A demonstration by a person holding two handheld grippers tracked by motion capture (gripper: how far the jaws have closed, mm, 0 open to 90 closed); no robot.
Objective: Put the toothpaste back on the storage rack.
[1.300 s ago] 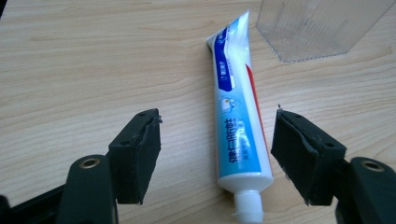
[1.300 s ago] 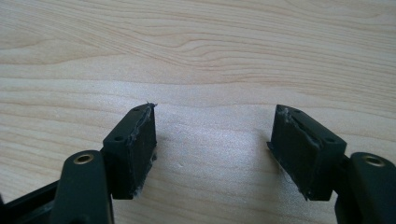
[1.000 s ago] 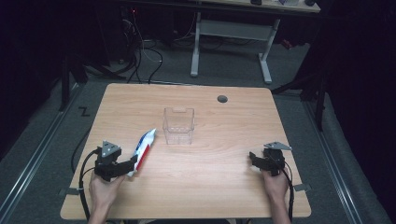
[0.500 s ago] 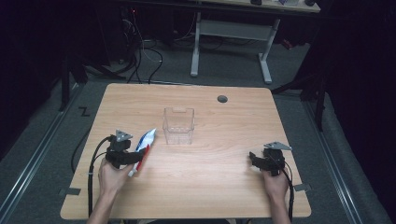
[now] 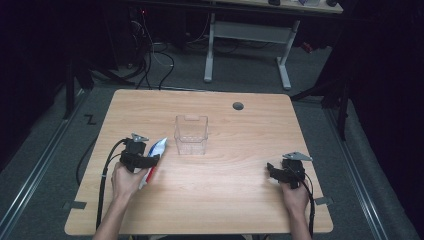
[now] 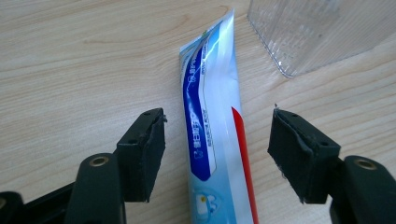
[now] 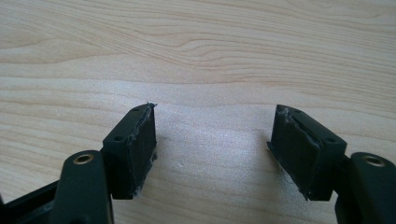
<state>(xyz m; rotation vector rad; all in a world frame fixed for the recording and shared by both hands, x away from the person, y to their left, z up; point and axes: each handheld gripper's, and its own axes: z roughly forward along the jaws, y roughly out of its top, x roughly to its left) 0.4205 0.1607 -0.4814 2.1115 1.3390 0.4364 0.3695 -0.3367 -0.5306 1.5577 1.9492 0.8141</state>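
Toothpaste tube (image 6: 212,135) between parted jaws

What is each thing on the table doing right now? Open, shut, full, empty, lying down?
White, blue and red toothpaste tube: lying flat on the table, between open jaws, ungripped.
Clear plastic box: upright, empty.
Left gripper: open, jaws just been closing.
Right gripper: open, holding nothing.

The whole table (image 5: 250,200) is seen from high above its near edge, facing forward; its wood is viewed closely along each gripper's jaws, and the clear container (image 5: 191,135) is shared with the left gripper view
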